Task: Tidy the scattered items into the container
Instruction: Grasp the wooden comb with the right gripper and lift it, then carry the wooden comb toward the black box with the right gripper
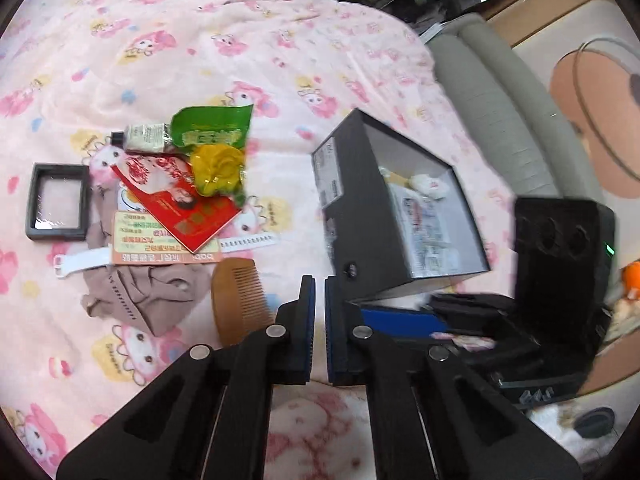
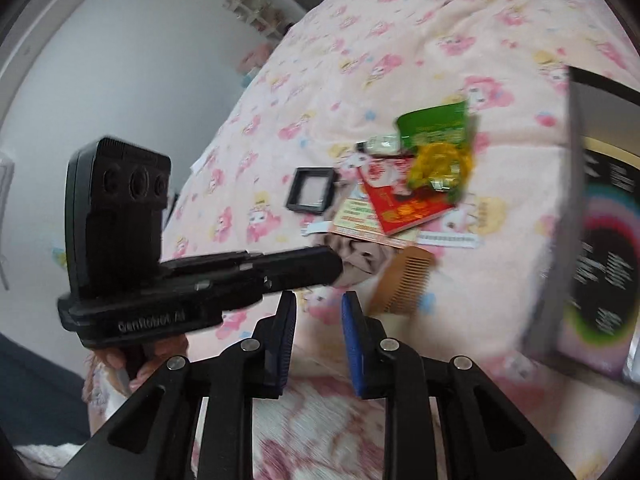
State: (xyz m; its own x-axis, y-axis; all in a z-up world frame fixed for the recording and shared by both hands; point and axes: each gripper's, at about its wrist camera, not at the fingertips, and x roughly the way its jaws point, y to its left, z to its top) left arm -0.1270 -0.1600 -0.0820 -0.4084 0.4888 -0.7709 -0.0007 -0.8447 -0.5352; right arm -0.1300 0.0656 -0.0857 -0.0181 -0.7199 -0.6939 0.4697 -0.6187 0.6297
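An open black box stands on the pink blanket, with a printed packet and small white items inside; its side fills the right edge of the right wrist view. Left of it lies a pile: green packet, yellow packet, red booklet, tube, beige cloth and wooden comb. My left gripper hovers shut and empty between comb and box. My right gripper hangs near the comb, jaws drawn close, nothing between them.
A grey frame case, a white strap and a white strip lie around the pile. The padded grey bed edge runs behind the box. A hand holds the left gripper's handle.
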